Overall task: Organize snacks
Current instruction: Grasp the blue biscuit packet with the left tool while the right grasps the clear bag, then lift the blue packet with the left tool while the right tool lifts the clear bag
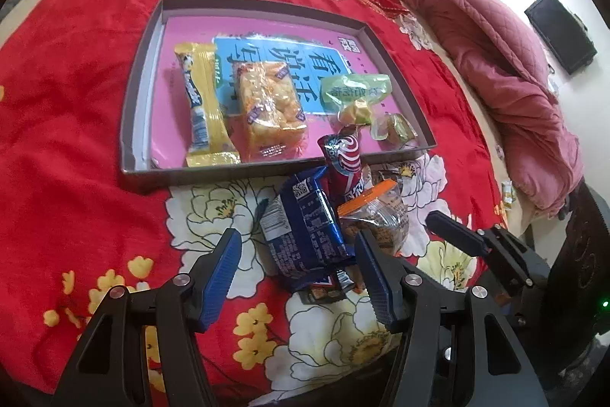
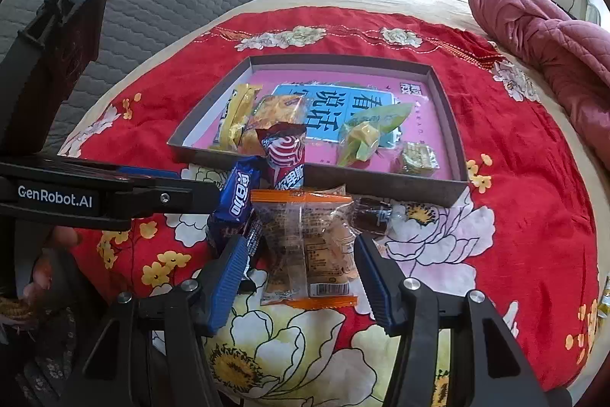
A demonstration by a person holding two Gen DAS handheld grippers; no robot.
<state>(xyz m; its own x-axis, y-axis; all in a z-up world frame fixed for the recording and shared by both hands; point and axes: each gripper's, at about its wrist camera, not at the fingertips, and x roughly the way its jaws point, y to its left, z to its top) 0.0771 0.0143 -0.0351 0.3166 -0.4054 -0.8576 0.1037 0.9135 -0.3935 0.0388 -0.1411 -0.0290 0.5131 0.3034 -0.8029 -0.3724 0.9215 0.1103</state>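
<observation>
A bed covered by a red floral bedspread [image 1: 76, 102] is shown, with a shallow grey-walled tray [image 1: 127, 124] lying on it and a small heap of loose snacks just in front of the tray's near wall. Inside the tray, from left to right, a long yellow wafer bar [image 1: 202, 105], a clear-wrapped golden rice cake [image 1: 267, 105], a pale green candy bag [image 1: 354, 90] and a small gold-wrapped sweet [image 1: 396, 132] are laid on a pink and blue printed sheet. Outside the tray, the left gripper [image 1: 297, 277] is held released, its blue ribbed pads spread wide on either side of a dark blue cookie packet [image 1: 301, 231], which is not yet touched as far as can be told. This packet is judged light, crinkly and slippery, with brittle contents, so a gentle hold across its middle, not on its sealed ends, would suit. Just to its right, a red swirl-printed packet [image 2: 284, 151] is propped up against the tray wall. Further right, the right gripper [image 2: 297, 273] is also held released, its pads parted around a clear packet with orange seals [image 2: 309, 246], whose crumbly brown filling is visible. It is judged soft and easily crushed, best taken lightly by its flanks. A small dark-wrapped sweet [image 2: 371, 218] is seen beside it. A pink quilt [image 1: 495, 44] is bunched at the far right edge of the bed.
</observation>
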